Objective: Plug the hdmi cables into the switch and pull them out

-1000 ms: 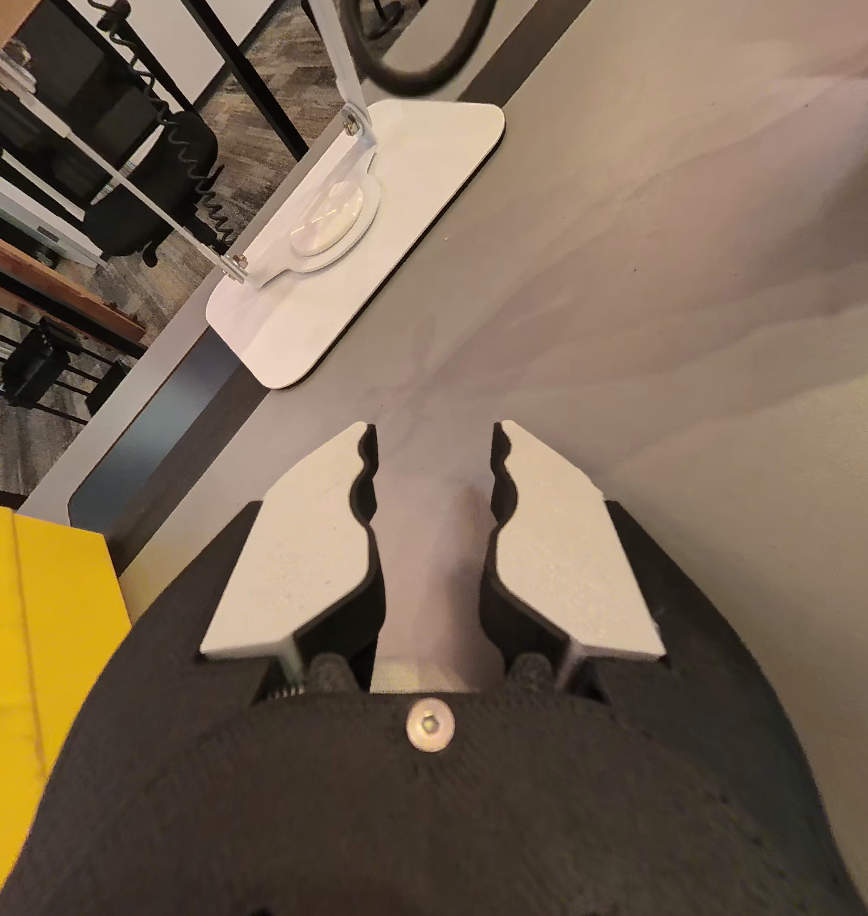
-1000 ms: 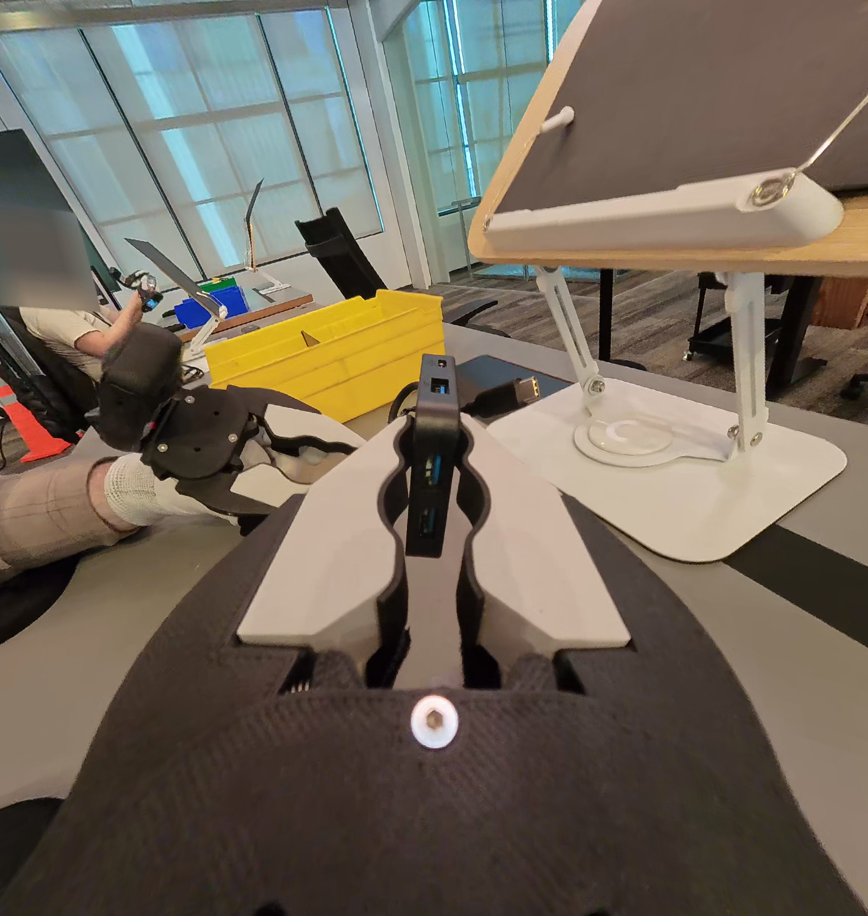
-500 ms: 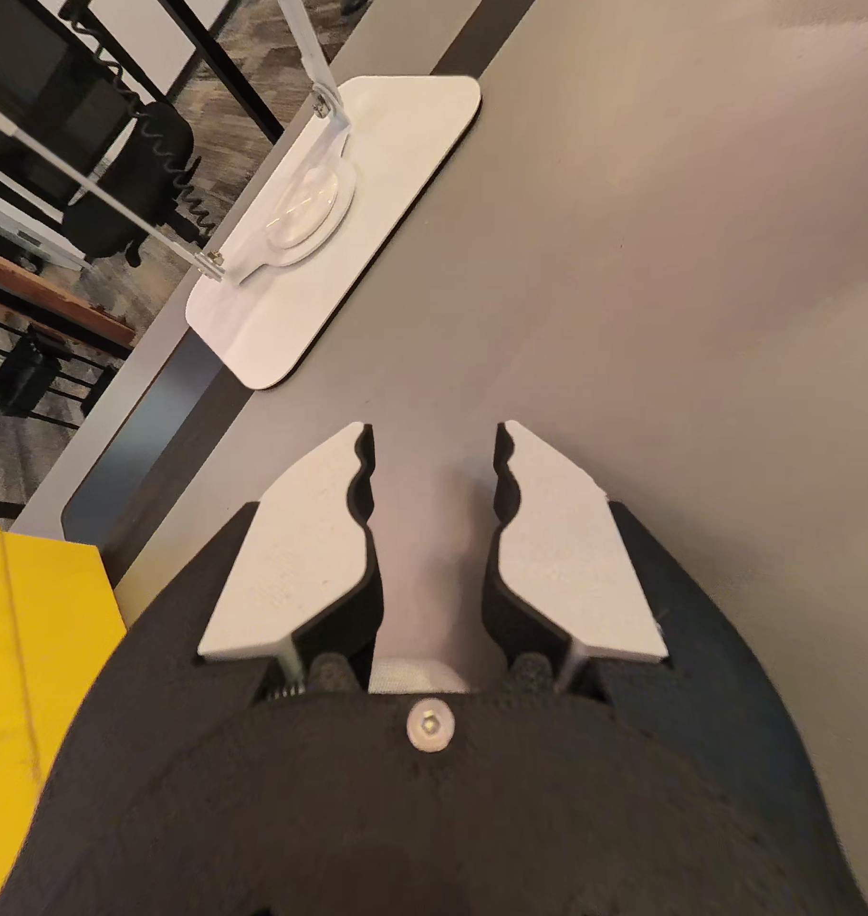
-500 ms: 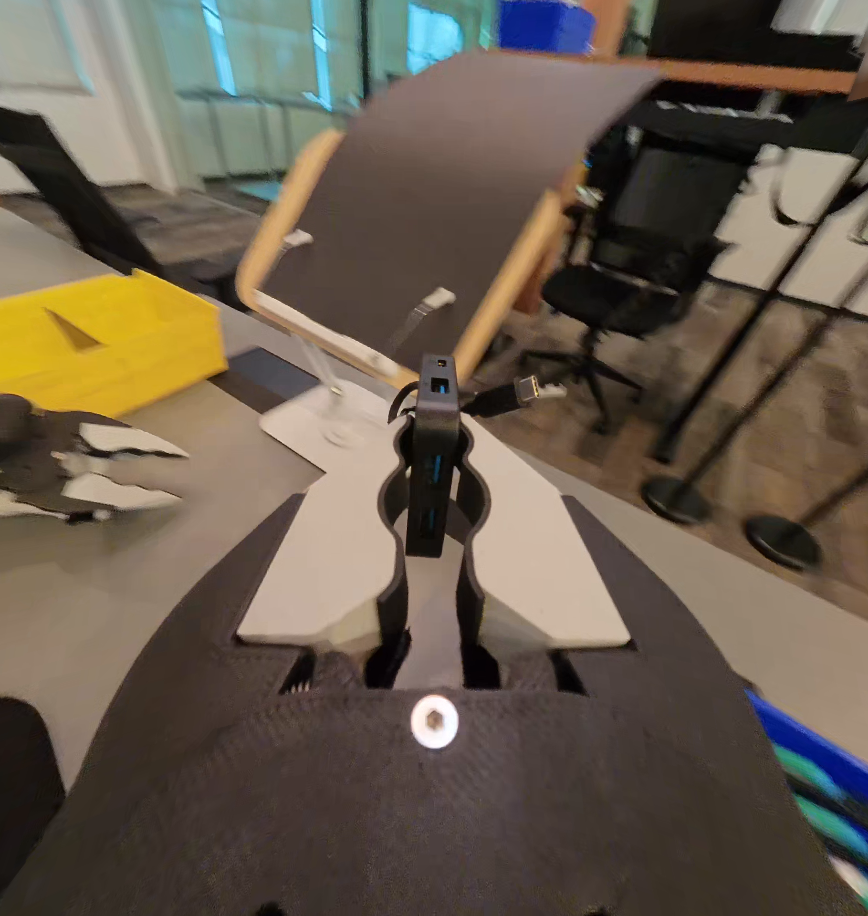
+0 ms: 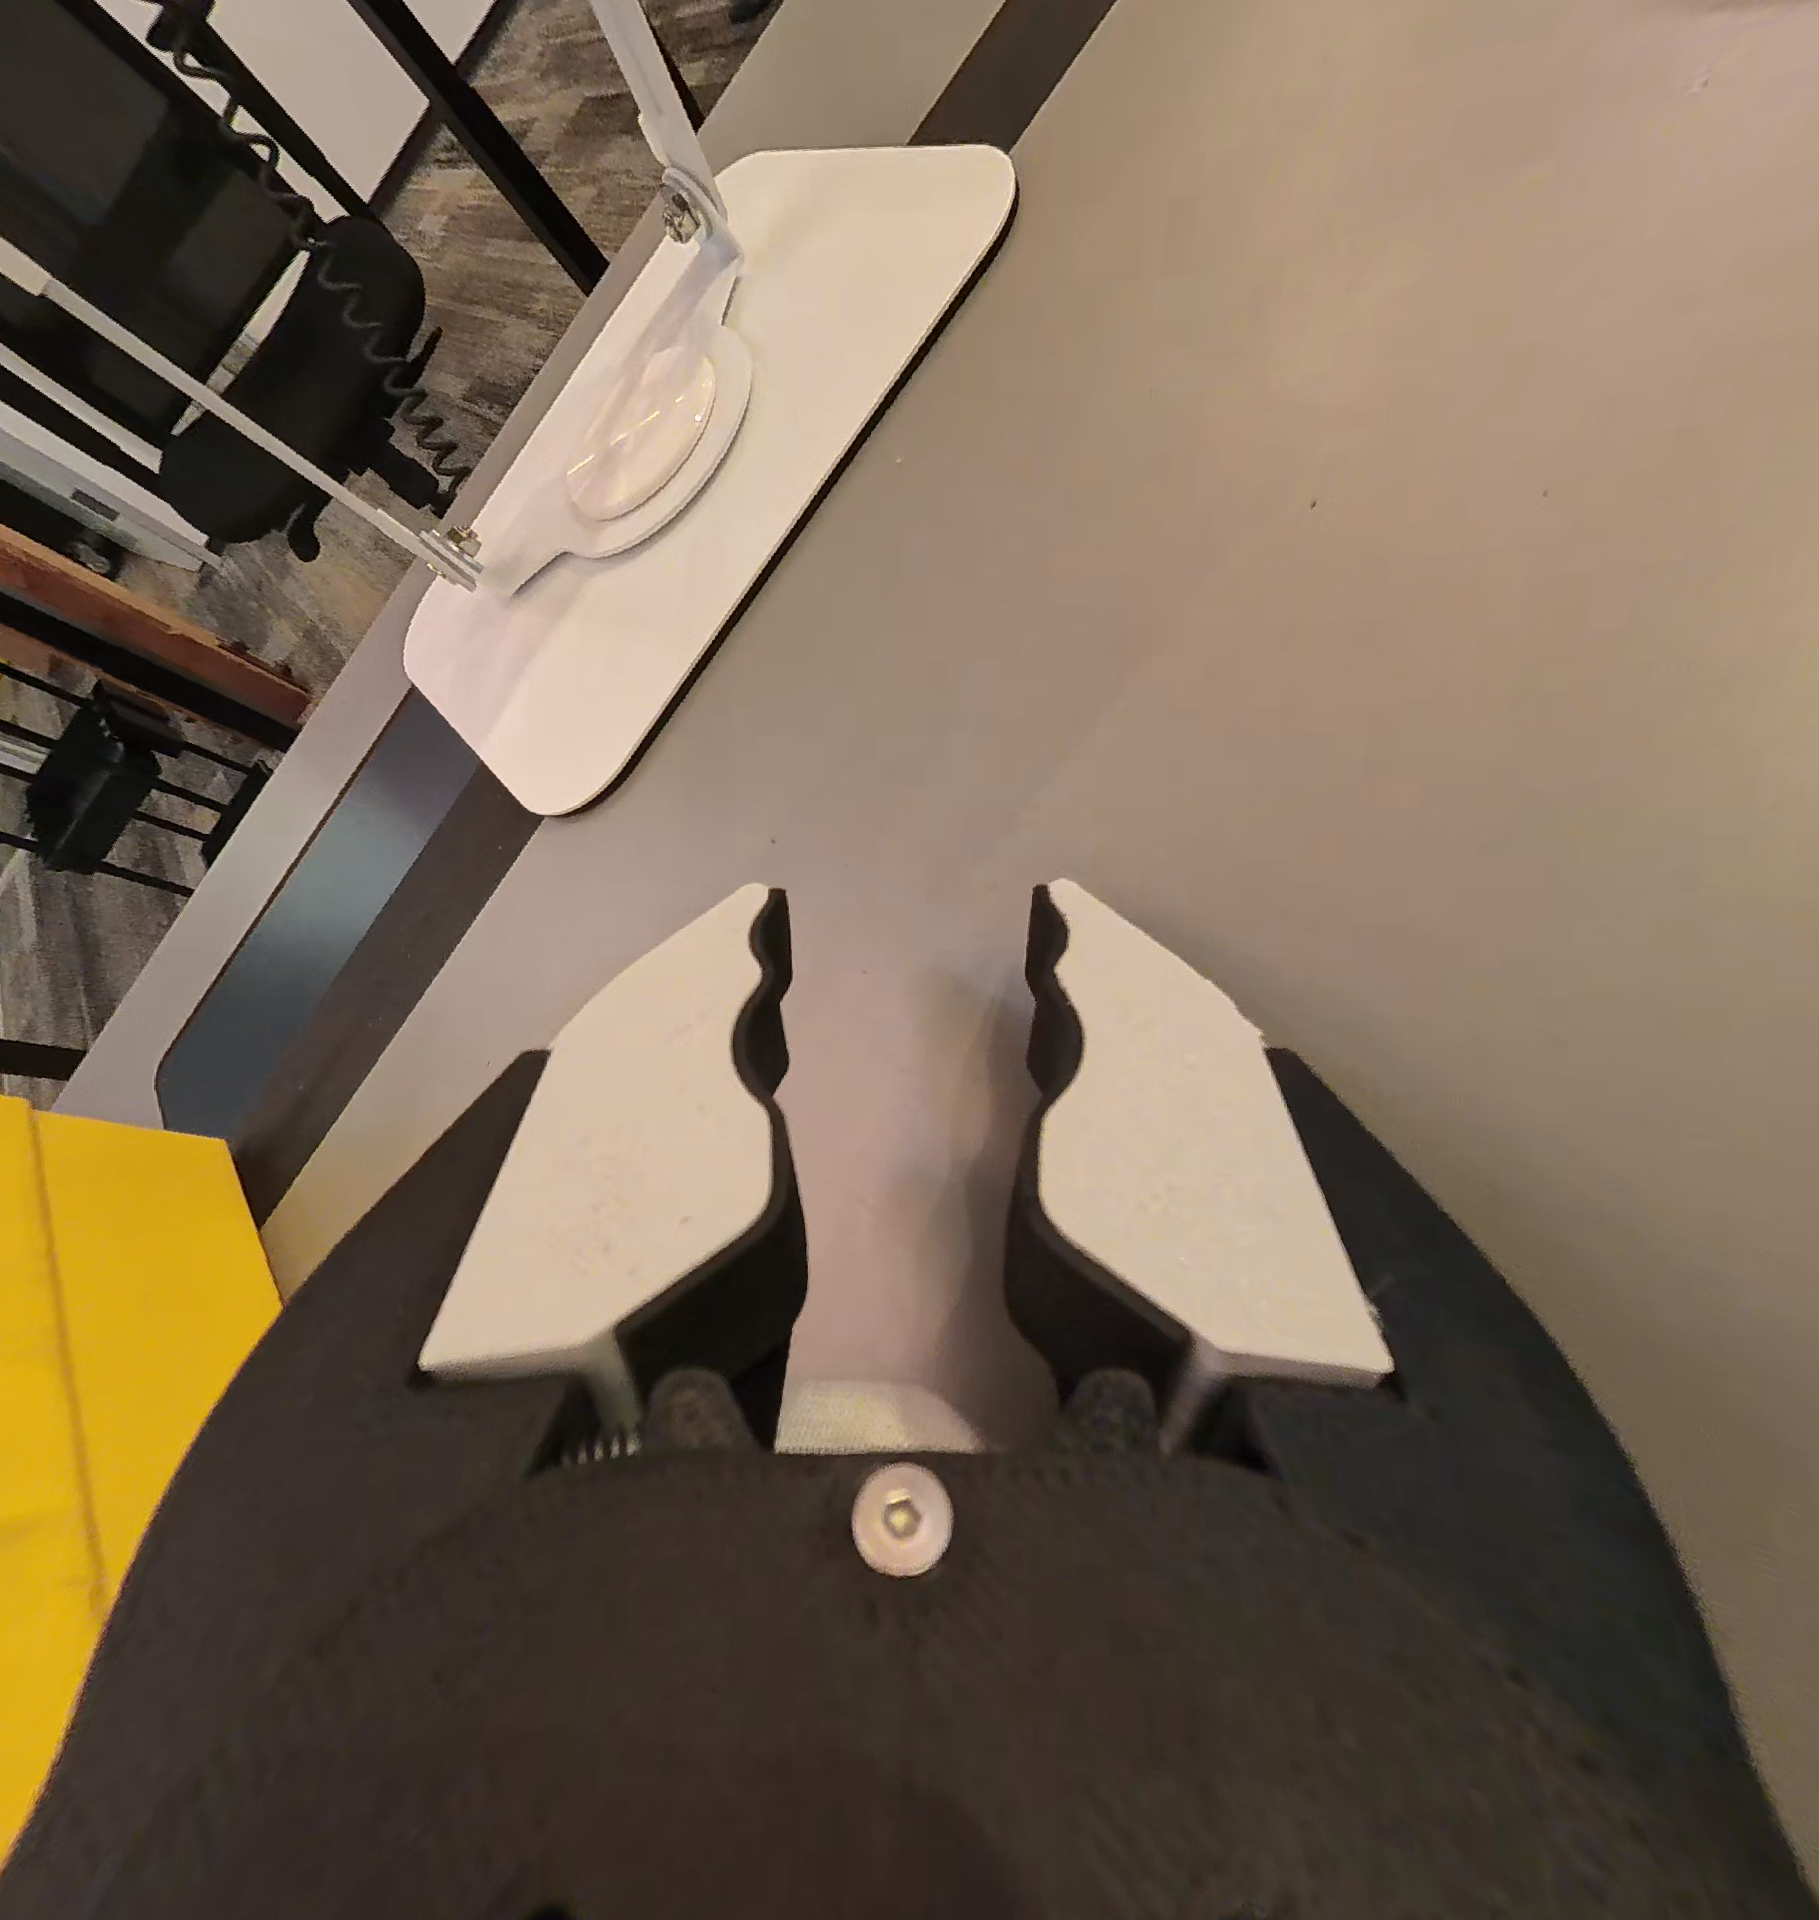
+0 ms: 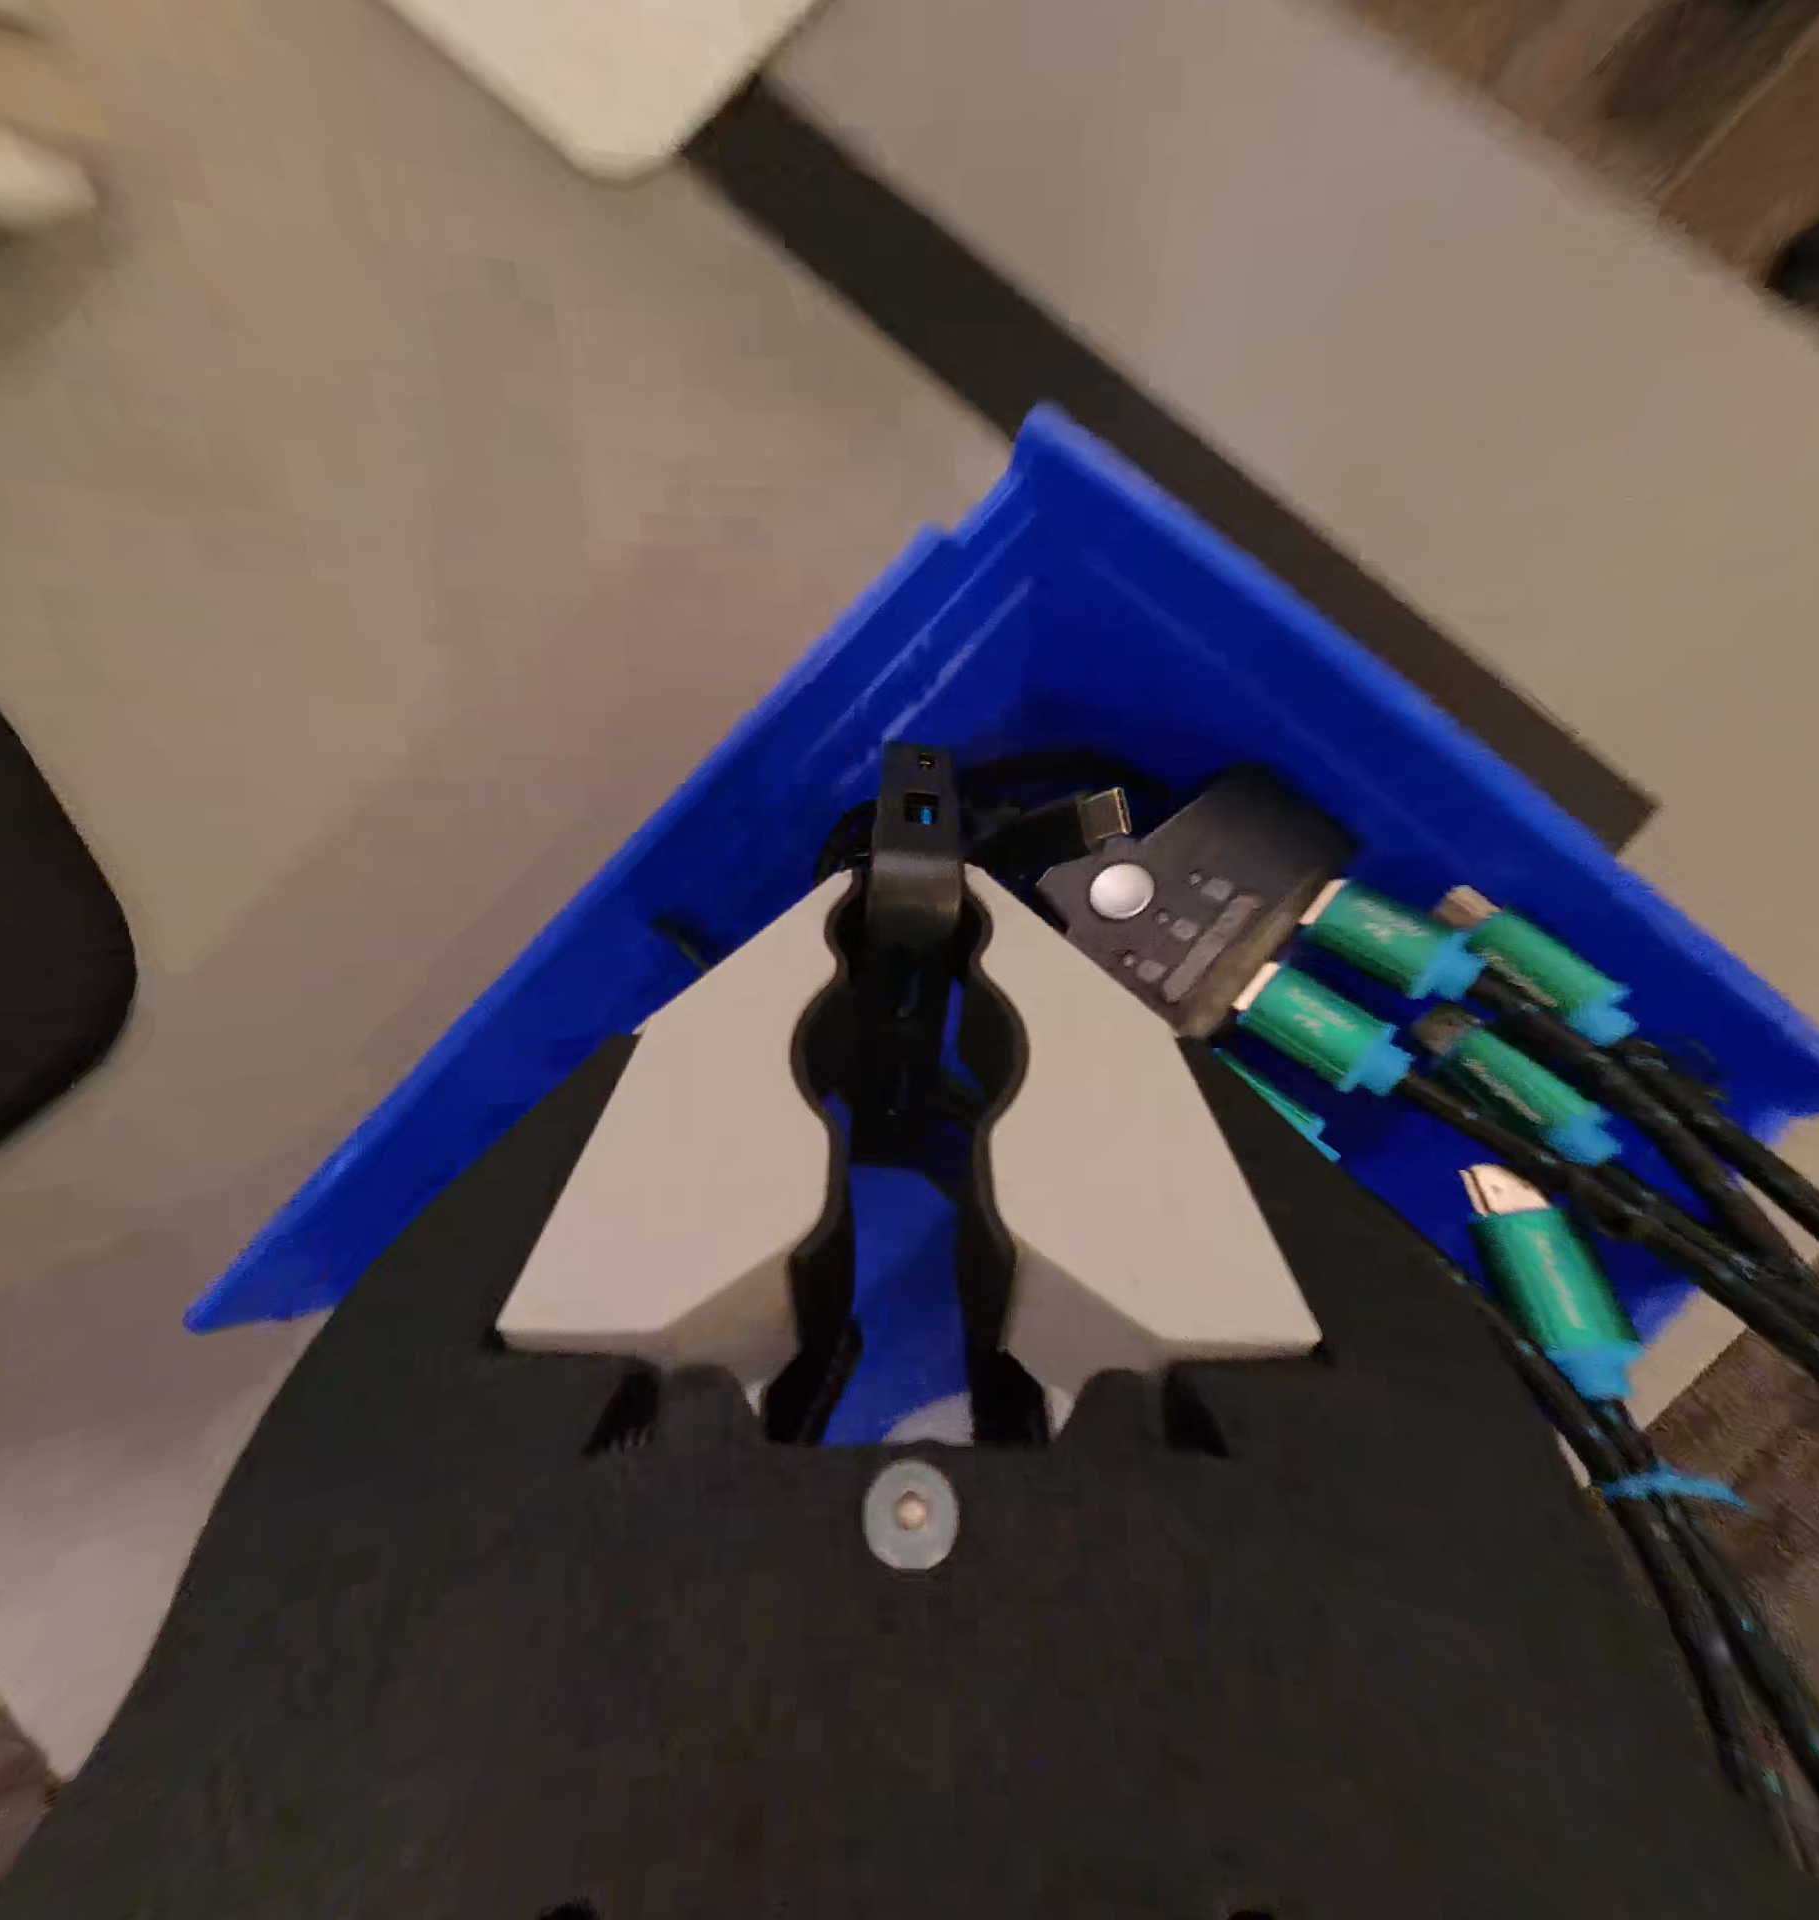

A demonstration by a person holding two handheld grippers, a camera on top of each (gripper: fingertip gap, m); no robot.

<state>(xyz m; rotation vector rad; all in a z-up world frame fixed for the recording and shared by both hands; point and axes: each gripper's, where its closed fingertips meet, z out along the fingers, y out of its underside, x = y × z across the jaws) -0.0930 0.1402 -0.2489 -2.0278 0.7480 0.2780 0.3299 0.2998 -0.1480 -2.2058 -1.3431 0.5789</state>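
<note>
Leftmost, the left gripper [image 5: 905, 914] hangs over the bare grey table [image 5: 1404, 623], fingers spread and holding nothing, with a yellow bin [image 5: 74, 1403] at its left and a white stand base [image 5: 718, 468] ahead. Further right, the right gripper [image 6: 910, 883] pinches a slim black adapter [image 6: 915, 821] upright above a blue bin [image 6: 1144, 644] — inside, just right of its fingertips, lies the switch [image 6: 1196, 894], with green-ended hdmi cables [image 6: 1404, 987] against its right edge.

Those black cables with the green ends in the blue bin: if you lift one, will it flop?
Probably floppy: the cables curve loosely over the blue bin. The green plugs look rigid, so they likely make better grips. The braided jacket probably resists slipping.
</note>
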